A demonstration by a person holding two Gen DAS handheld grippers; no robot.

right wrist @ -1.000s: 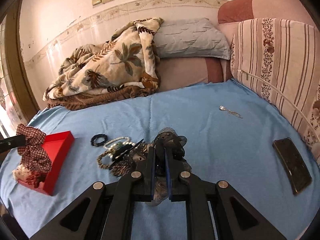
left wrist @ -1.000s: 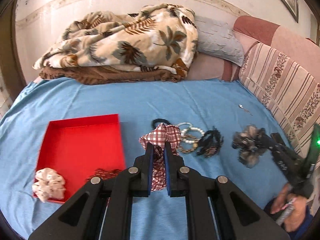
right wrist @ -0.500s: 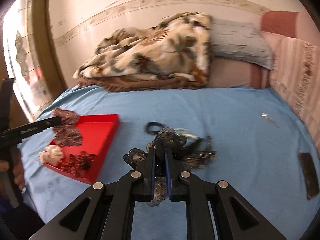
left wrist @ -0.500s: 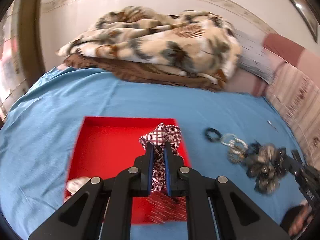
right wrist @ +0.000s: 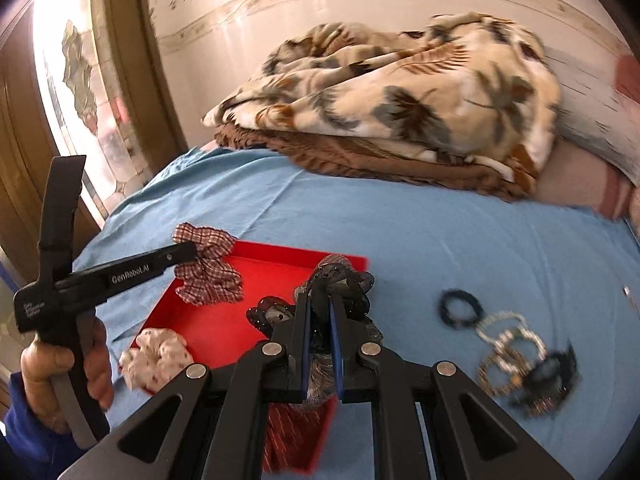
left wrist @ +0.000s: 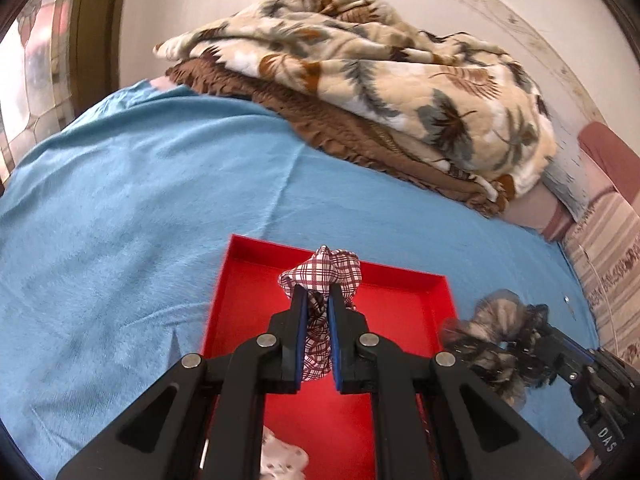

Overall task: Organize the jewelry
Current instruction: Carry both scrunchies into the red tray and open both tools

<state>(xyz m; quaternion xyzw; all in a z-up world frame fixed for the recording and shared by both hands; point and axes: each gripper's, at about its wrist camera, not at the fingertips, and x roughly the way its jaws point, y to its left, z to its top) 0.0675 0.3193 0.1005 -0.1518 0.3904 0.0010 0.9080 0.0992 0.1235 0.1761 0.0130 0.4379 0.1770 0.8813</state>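
Note:
My left gripper [left wrist: 317, 296] is shut on a red-and-white checked scrunchie [left wrist: 322, 270] and holds it over the red tray [left wrist: 248, 280]. The same scrunchie [right wrist: 208, 266] hangs over the tray [right wrist: 280, 254] in the right wrist view. My right gripper [right wrist: 319, 300] is shut on a dark grey sequinned scrunchie [right wrist: 340, 280] above the tray's right edge; the scrunchie also shows in the left wrist view [left wrist: 488, 332]. A white patterned scrunchie [right wrist: 156, 358] and a dark red one [right wrist: 288, 424] lie in the tray.
On the blue bedsheet [right wrist: 440, 240] right of the tray lie a black hair tie [right wrist: 460, 308], pearl and chain bracelets [right wrist: 508, 336] and a dark beaded piece [right wrist: 548, 380]. A folded leaf-print blanket [left wrist: 380, 80] is piled at the back. A striped cushion [left wrist: 616, 256] stands far right.
Both grippers have swung left toward the red tray. The checked scrunchie is now over the tray's middle, and the grey scrunchie has come to the tray's right edge.

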